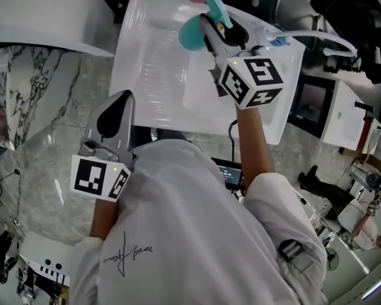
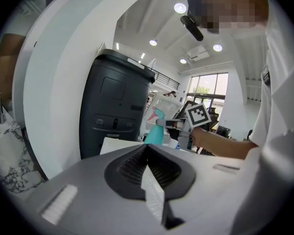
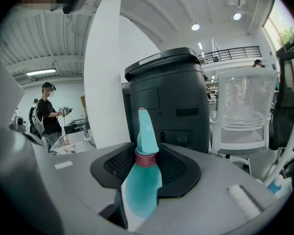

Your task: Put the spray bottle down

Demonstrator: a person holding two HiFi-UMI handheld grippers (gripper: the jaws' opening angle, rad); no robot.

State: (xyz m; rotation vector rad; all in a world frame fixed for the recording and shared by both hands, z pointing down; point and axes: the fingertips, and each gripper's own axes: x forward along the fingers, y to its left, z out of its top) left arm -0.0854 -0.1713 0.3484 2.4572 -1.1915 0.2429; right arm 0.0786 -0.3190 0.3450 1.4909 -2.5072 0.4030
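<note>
The spray bottle [image 1: 193, 33] is teal with a pink collar and a pink-tipped trigger head. It hangs over the far side of the white table [image 1: 152, 75]. My right gripper [image 1: 209, 25] is shut on it. In the right gripper view the spray bottle [image 3: 143, 180] stands upright between the jaws, neck and nozzle above them, its base hidden. My left gripper [image 1: 122, 100] is near the table's front edge with its jaws together and nothing in them. From the left gripper [image 2: 148, 150] view, the spray bottle [image 2: 154, 131] is seen small beyond the table.
A tall black bin-like machine [image 3: 171, 102] stands behind the table, next to a white pillar [image 3: 102, 82]. To the right is a white mesh chair [image 3: 242, 111]. Another person [image 3: 49, 111] stands far off at the left. Marble flooring [image 1: 44, 145] lies on my left.
</note>
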